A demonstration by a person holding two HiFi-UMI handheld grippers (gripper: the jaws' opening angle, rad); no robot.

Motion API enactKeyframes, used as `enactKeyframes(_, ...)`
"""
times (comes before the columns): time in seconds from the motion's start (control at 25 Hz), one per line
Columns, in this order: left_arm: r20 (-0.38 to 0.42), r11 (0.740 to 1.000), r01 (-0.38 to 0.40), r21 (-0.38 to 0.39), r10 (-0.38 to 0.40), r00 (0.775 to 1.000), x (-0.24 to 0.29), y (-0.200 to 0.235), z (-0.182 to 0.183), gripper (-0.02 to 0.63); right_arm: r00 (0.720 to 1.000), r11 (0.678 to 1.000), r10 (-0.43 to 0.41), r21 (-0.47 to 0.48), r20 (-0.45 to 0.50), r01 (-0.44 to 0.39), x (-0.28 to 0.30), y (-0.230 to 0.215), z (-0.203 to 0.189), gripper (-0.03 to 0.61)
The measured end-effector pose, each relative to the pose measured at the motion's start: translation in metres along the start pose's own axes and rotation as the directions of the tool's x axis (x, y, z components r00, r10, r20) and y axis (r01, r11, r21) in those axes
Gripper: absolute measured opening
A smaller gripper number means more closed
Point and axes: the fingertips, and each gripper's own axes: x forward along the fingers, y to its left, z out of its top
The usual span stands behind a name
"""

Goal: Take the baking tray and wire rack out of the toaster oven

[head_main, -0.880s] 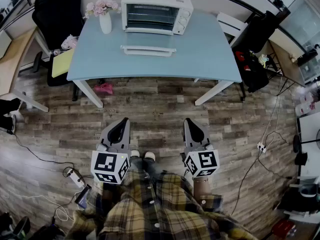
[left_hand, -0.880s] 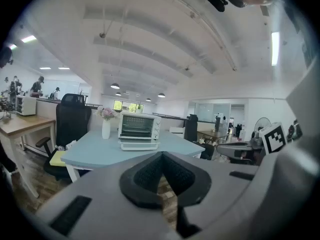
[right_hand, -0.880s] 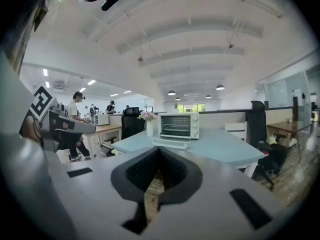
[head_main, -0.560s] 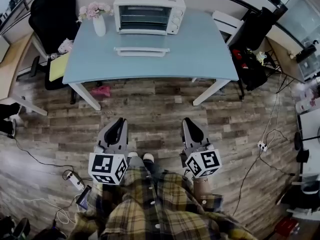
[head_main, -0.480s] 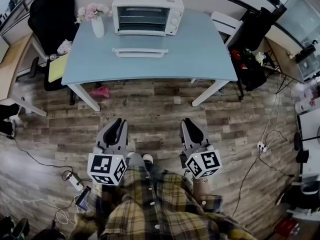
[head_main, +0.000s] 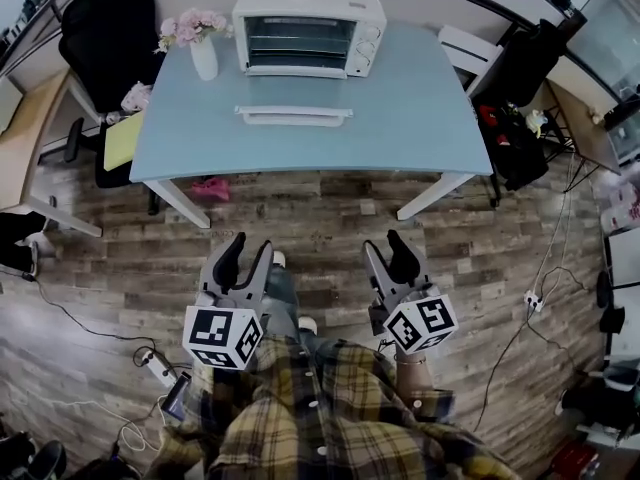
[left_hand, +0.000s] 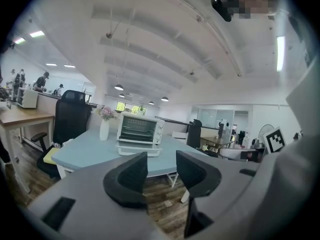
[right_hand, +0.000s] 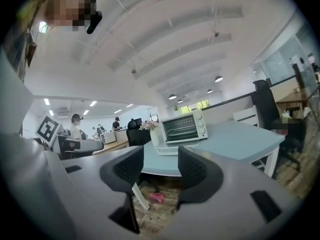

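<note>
1. Ahead of you stands a light-blue table point(head_main: 420, 108) on white legs, on a wood-plank floor point(head_main: 330, 218).
2. Back centre of the top sits a white toaster oven point(head_main: 308, 28). Its door point(head_main: 294, 115) is folded down toward you, low over the tabletop.
3. At the back left, just beside the oven, is a white vase point(head_main: 204, 60) with pink flowers.
4. On the floor you have a pink item point(head_main: 210, 189) under the table's left side and a power strip point(head_main: 155, 365) with cables at your left.

toaster oven point(head_main: 308, 28) at table point(head_main: 410, 118) rear | vase point(head_main: 204, 60) left of it | chair point(head_main: 105, 33) left of table
</note>
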Motion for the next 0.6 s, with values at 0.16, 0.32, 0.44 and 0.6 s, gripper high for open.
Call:
enactKeyframes(0.16, 0.017, 1.0, 0.012, -0.009, -0.012, 1.0, 0.039, 0.032, 0.02, 0.189, 1.0, 1.0, -0.006, 0.0, 0.012, 0.006, 0.049, -0.01, 0.013, 0.21)
enactKeyframes(0.32, 0.017, 0.999, 0.038, -0.016, -0.038, 0.999, 0.085, 0.067, 0.044, 0.222, 1.0, 1.0, -0.011, -0.016, 0.008, 0.011, 0.106, -0.016, 0.029, 0.229)
enactKeyframes(0.44, 0.003, 0.998, 0.053, -0.016, -0.053, 0.999, 0.116, 0.093, 0.056, 0.234, 1.0, 0.999, -0.018, -0.03, -0.008, 0.017, 0.146, -0.019, 0.034, 0.235)
enactKeyframes(0.6, -0.006, 0.997, 0.07, -0.032, -0.071, 0.997, 0.149, 0.122, 0.066, 0.257, 0.999, 0.999, -0.038, -0.027, -0.013, 0.037, 0.186, -0.025, 0.04, 0.247)
